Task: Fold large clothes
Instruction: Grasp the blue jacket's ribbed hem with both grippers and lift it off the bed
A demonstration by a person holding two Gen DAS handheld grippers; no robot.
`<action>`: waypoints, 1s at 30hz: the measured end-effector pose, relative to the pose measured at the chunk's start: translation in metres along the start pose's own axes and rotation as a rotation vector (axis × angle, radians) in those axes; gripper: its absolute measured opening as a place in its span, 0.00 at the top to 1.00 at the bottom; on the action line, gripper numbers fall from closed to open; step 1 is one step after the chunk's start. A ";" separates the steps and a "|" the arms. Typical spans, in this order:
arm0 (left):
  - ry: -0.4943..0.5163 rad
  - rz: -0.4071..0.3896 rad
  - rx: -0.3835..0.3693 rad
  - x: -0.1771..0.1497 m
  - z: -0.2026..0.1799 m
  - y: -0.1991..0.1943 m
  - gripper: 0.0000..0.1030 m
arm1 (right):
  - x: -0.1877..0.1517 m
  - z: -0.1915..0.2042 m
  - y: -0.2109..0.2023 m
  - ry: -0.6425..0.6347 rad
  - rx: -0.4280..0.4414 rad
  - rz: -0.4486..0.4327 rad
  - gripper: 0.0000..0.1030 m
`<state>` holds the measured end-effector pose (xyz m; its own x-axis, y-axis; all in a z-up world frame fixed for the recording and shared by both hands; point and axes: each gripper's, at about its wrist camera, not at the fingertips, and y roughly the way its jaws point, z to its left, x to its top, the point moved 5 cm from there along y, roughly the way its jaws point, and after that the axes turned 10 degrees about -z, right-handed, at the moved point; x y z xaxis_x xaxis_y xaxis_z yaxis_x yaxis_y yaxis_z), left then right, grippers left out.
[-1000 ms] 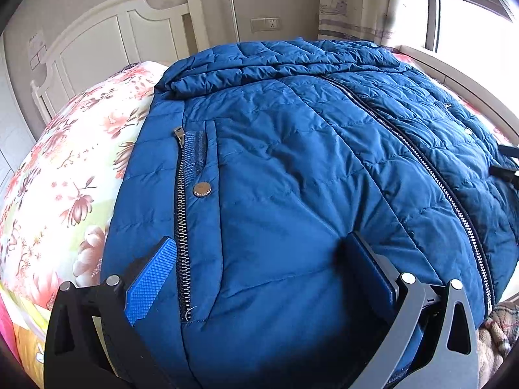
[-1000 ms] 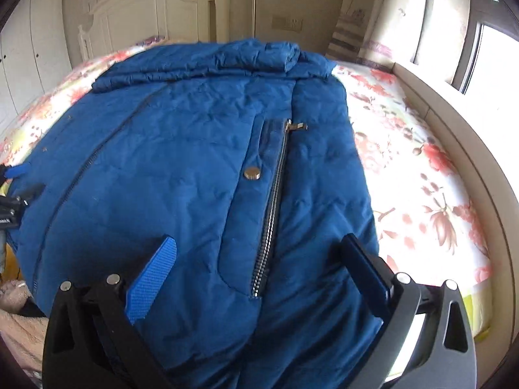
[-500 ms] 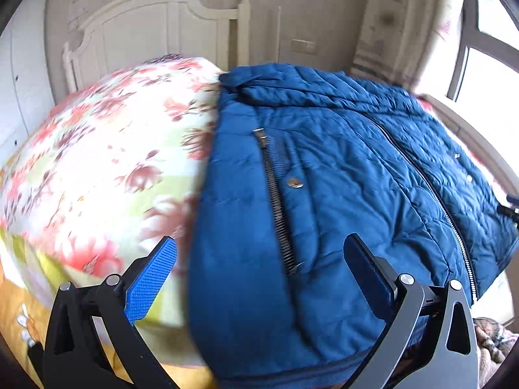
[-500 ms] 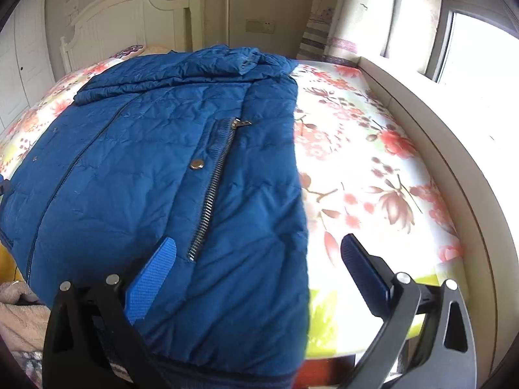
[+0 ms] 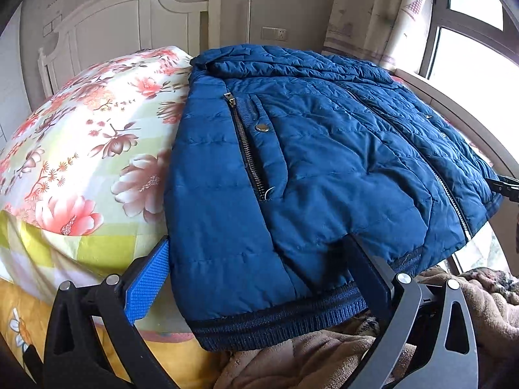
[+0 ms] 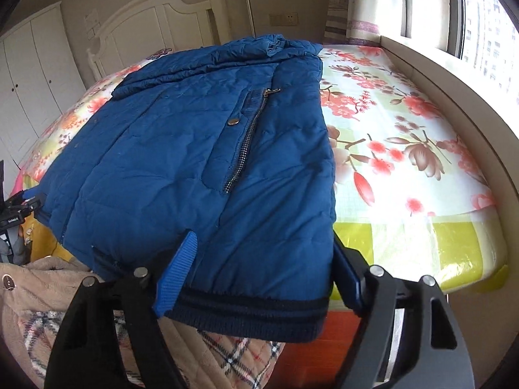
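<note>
A blue padded jacket (image 5: pixel 324 168) lies front-up on the flowered bed, its ribbed hem hanging over the near edge. It also shows in the right wrist view (image 6: pixel 201 149). My left gripper (image 5: pixel 259 275) is open, its jaws standing on either side of the hem's left corner. My right gripper (image 6: pixel 262 275) is open, narrower, with its jaws on either side of the hem's right corner. The jacket's sleeves are hidden. Each gripper shows at the edge of the other's view.
The flowered bedsheet (image 5: pixel 84 149) (image 6: pixel 405 149) extends on both sides of the jacket. A beige and plaid garment (image 6: pixel 65 291) lies piled below the bed's near edge. A white headboard (image 5: pixel 129 22) stands at the far end; a window ledge (image 6: pixel 454 90) runs along the right.
Both grippers have pulled back toward the bed's near edge and apart, from over the jacket's body down to the hem corners. The right gripper's jaws have come closer together.
</note>
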<state>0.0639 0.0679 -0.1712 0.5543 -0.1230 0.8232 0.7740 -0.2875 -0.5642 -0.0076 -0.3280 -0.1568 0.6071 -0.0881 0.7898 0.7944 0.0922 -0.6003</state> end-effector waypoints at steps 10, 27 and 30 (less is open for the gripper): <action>-0.020 -0.017 -0.135 0.008 -0.004 -0.004 0.74 | -0.001 0.002 -0.004 0.018 0.113 -0.088 0.74; -0.527 -0.303 -0.623 0.026 0.056 -0.111 0.81 | 0.018 0.041 -0.148 0.141 0.613 -0.362 0.83; -0.603 -0.401 -0.681 0.055 0.071 -0.121 0.81 | 0.059 0.053 -0.174 0.074 0.619 -0.464 0.83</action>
<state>0.0222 0.1635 -0.0622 0.4990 0.5520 0.6680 0.7019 -0.7095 0.0620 -0.1111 -0.2965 0.0003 0.2323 -0.3171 0.9195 0.8249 0.5652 -0.0135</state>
